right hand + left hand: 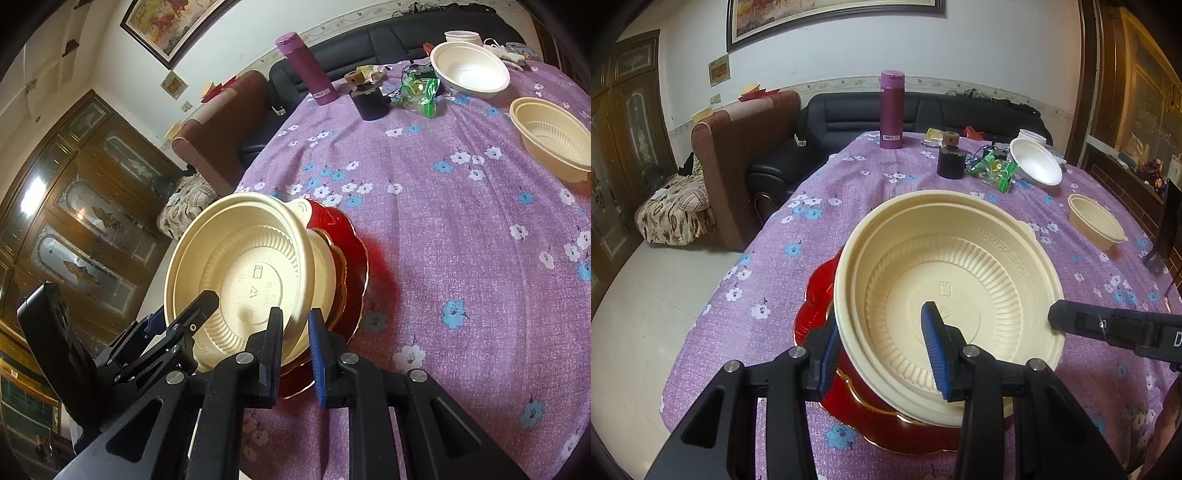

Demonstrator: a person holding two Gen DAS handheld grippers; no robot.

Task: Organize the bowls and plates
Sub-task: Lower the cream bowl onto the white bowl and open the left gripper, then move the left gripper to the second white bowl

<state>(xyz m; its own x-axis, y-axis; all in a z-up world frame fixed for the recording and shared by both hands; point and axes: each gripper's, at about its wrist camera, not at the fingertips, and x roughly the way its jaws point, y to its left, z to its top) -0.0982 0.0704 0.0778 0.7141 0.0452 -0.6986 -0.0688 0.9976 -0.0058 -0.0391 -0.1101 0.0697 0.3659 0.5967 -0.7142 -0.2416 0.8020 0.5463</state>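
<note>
A large cream plastic bowl [960,266] sits over a red scalloped plate [886,424] on the purple flowered tablecloth. My left gripper [881,317] straddles its near wall, one blue pad outside the rim and one inside, shut on it. The right gripper's black finger [1056,317] reaches the rim from the right. In the right wrist view the cream bowl [236,258] looks tilted above the red plate [354,258], with a second cream layer under it. My right gripper [295,314] is shut on the bowl's wall. The left gripper [207,299] holds the opposite side.
A smaller cream bowl [1095,221] and a white bowl [1036,162] stand at the far right. Behind them are a purple flask [892,110], a dark jar [951,162] and green wrappers [993,170]. The table's edge [713,314] drops to the floor on the left.
</note>
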